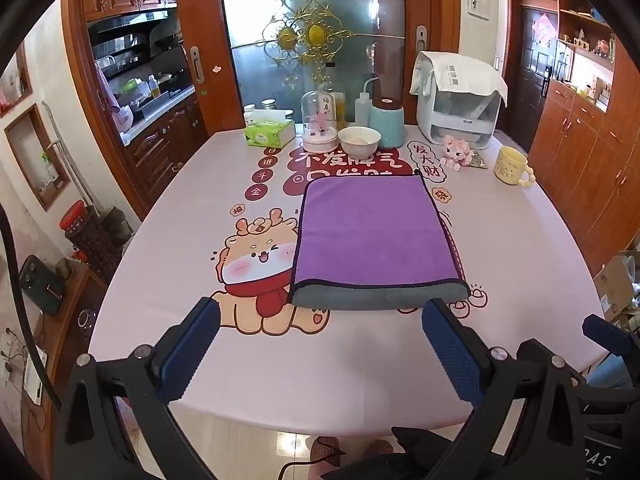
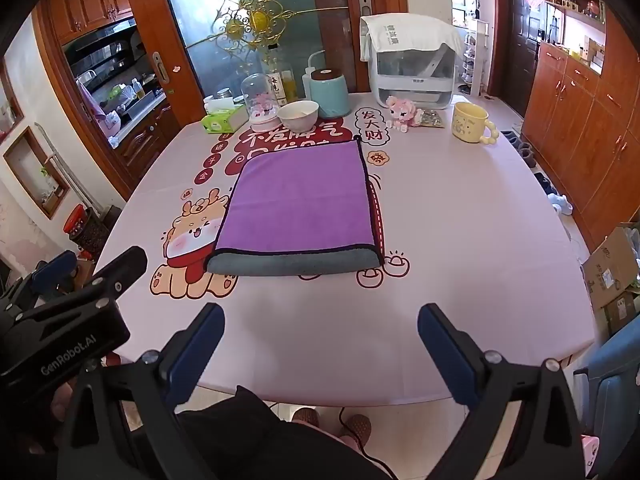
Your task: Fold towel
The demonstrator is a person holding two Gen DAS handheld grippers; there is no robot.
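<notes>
Purple towel [image 1: 368,236] folded flat on pink tablecloth [image 1: 168,240], grey underside showing at near edge. Left gripper [image 1: 320,344] and right gripper [image 2: 320,344] both spread wide, empty, short of towel.

1. The left hand-held gripper [image 1: 320,354] hovers over the near edge of the tabletop [image 1: 280,380], its blue-padded fingers [image 1: 454,354] spread wide, gripping nothing.
2. The right hand-held gripper [image 2: 320,354] hovers just beside it, at the same near edge, fingers [image 2: 198,354] equally wide apart and empty.
</notes>
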